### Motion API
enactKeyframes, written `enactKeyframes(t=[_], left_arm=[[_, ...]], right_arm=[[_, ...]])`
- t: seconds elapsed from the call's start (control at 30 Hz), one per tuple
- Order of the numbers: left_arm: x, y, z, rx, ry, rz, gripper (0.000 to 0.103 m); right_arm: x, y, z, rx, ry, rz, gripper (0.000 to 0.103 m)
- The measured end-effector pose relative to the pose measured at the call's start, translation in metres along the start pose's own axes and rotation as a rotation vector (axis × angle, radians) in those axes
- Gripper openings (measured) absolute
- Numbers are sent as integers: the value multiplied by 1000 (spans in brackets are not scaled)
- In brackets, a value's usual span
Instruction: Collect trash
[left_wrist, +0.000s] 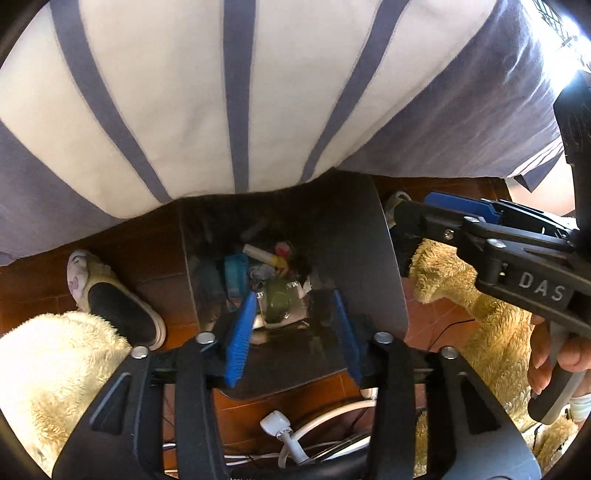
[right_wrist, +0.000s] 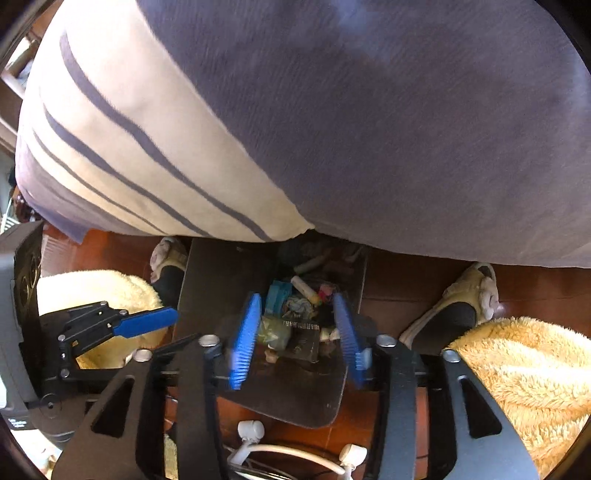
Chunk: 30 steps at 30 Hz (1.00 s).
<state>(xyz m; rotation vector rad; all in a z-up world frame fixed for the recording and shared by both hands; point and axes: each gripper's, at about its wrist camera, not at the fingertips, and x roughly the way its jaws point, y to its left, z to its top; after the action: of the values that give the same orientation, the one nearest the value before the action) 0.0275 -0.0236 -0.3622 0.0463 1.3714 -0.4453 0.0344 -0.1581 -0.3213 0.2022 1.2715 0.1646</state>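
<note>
both grippers, left (left_wrist: 293, 332) and right (right_wrist: 301, 336), part-open and empty over the bin (left_wrist: 354, 236) — clear the rim before lifting away

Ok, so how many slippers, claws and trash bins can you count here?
Slippers: 2, one on each side of the bin
Claws: 2, the left claw and the right claw
Trash bin: 1
Total: 5

Raised letters "DAS" on the right gripper's (left_wrist: 410, 218) black body.
</note>
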Motion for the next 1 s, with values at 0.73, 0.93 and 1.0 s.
enactKeyframes(t=[0.73, 0.93, 1.0], left_arm=[[-183, -10, 7, -20, -430, 115, 95], [-251, -19, 9, -4, -614, 143, 95], [-273, -23, 10, -2, -678, 152, 95]], right_arm=[[-176, 4, 9, -58, -465, -188, 100], [-240, 18, 11, -97, -642, -251, 100], [-260, 20, 13, -98, -690, -250, 100]])
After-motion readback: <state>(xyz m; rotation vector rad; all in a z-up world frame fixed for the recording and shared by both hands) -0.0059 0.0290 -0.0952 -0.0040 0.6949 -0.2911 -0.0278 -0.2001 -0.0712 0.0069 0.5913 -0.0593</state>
